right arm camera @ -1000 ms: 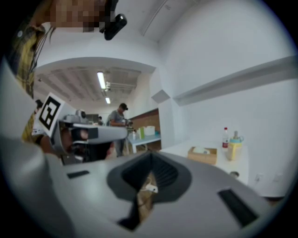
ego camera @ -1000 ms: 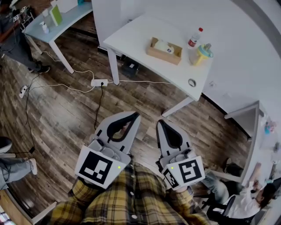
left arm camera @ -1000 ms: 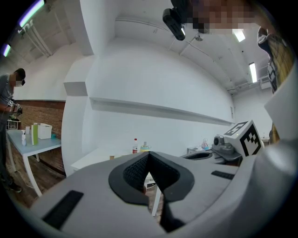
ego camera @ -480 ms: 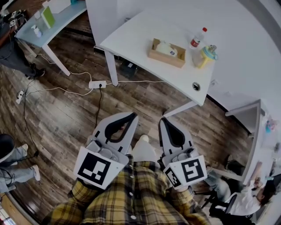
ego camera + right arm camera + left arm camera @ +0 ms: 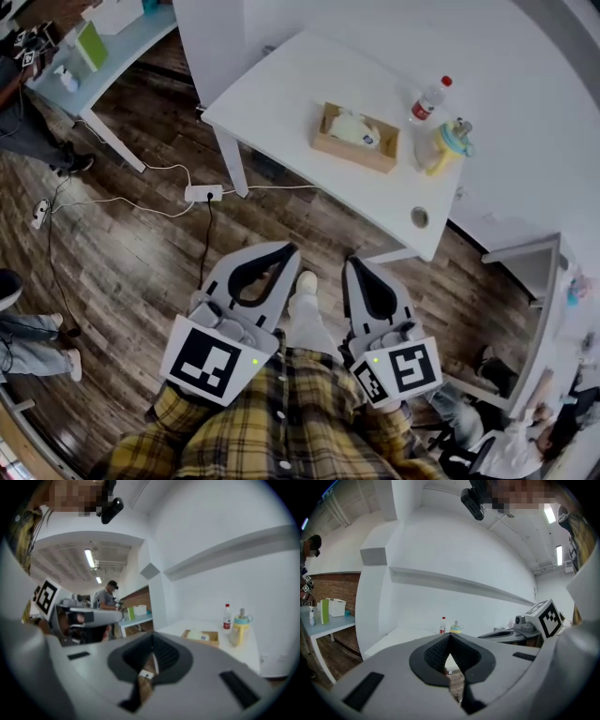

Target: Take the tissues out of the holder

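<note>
While you hold both grippers low over the wooden floor (image 5: 122, 272), the stock reads as follows.

- Left gripper (image 5: 287, 247): jaws brought together at the tips, with nothing between them. Its marker cube sits at the rear, against your plaid sleeve (image 5: 187, 422).
- Right gripper (image 5: 351, 262): jaws likewise closed tip to tip and empty. It lies beside the left one, and both point toward the surface.
- Shoe (image 5: 305, 281): yours, on the floor between the two grippers.
- White surface (image 5: 281, 89): ahead of both grippers and well apart from them.
- Holder (image 5: 352, 155): an open wooden box lying on the surface, toward its right half.
- Tissues (image 5: 354, 127): a pale pack lying inside the holder, with neither gripper touching it.
- Bottle (image 5: 429, 98): clear with a red cap, upright, beyond the holder's right end.
- Yellow cup (image 5: 445, 145): has a teal lid and stands just right of the holder, near the bottle.
- Round hole (image 5: 419, 217): set in the surface near its right corner.
- Power strip (image 5: 204, 194): white, on the floor by the leg of the surface, with cables running off to the left.
- Pale blue table (image 5: 122, 42): at the upper left, carrying a green carton (image 5: 91, 45).
- Seated person (image 5: 516, 441): at the lower right edge.
</note>
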A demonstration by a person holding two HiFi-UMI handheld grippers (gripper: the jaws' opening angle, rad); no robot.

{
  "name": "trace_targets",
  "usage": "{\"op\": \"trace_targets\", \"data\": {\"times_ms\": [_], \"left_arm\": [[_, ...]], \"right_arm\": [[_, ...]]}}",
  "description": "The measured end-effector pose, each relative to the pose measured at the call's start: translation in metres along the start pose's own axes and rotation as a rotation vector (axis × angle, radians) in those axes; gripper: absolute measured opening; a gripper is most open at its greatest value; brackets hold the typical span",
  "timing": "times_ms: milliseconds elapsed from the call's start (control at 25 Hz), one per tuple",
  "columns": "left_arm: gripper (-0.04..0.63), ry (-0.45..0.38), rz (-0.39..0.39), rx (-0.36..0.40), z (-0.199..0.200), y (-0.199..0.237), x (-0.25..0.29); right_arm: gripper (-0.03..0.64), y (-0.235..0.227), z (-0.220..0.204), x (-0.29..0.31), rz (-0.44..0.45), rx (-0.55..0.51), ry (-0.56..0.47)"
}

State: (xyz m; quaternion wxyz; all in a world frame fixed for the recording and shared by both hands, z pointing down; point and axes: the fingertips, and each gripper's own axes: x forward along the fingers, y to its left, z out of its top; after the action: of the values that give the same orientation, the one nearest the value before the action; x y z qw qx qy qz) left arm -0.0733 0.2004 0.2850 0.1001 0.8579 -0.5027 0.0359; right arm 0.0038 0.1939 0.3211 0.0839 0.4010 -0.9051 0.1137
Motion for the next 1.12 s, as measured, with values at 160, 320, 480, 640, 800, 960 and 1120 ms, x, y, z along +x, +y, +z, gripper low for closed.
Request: {"op": "trace_targets", "data": {"times_ms": [160, 320, 480, 640, 800, 960, 1120], "left_arm": [[0.012, -0.002, 0.014, 0.003, 0.016, 0.016, 0.043], [0.012, -0.017, 0.043, 0.002, 0.032, 0.027, 0.086], [0.012, -0.041, 0.066, 0.005, 0.045, 0.037, 0.123], [0.012, -0.054, 0.079, 0.011, 0.053, 0.041, 0.153], [0.012, -0.047, 0.079, 0.005, 0.051, 0.041, 0.172], [0.012, -0.034, 0.086, -0.014, 0.048, 0.049, 0.184], [0.012, -0.021, 0.077, -0.028, 0.048, 0.067, 0.199]], "right_arm": [[0.011, -0.034, 0.017, 0.029, 0.018, 0.000, 0.005], [0.011, -0.075, 0.035, 0.056, 0.047, -0.011, 0.006], [0.011, -0.108, 0.049, 0.078, 0.070, -0.029, 0.002], [0.011, -0.134, 0.057, 0.091, 0.083, -0.042, 0.003], [0.011, -0.155, 0.061, 0.099, 0.081, -0.041, 0.006], [0.011, -0.163, 0.058, 0.112, 0.090, -0.032, 0.024], [0.011, -0.169, 0.058, 0.133, 0.083, -0.021, 0.038]]}}
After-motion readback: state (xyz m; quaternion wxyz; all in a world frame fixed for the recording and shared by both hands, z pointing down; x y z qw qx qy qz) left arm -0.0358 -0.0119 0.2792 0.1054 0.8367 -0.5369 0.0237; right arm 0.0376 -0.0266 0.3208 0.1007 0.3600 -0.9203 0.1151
